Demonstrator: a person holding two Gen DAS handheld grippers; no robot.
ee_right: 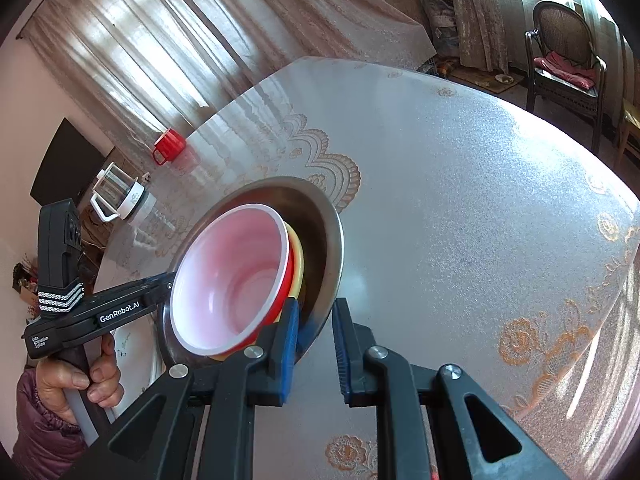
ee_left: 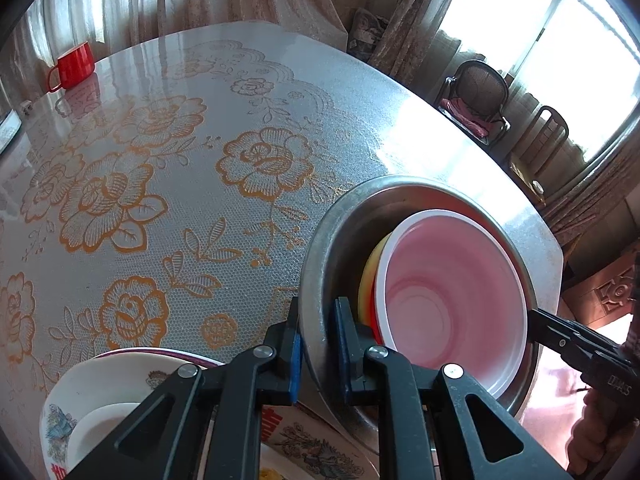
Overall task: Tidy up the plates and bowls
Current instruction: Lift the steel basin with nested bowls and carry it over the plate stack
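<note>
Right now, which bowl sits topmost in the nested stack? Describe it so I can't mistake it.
Find the wide steel basin held over the flowered tablecloth, its rim pinched by both claws. Nested inside is the red plastic bowl with a white rim and pale pink interior; the yellow bowl beneath shows only an edge.

Both grippers clamped, angled downward

The left gripper points steeply down, its blue pads pinching a thin metal rim between the jaws; a bare hand in a quilted sleeve grips its handle. The right gripper tilts down too, jaws nearly closed on the opposite rim, with its hand partly visible.
</note>
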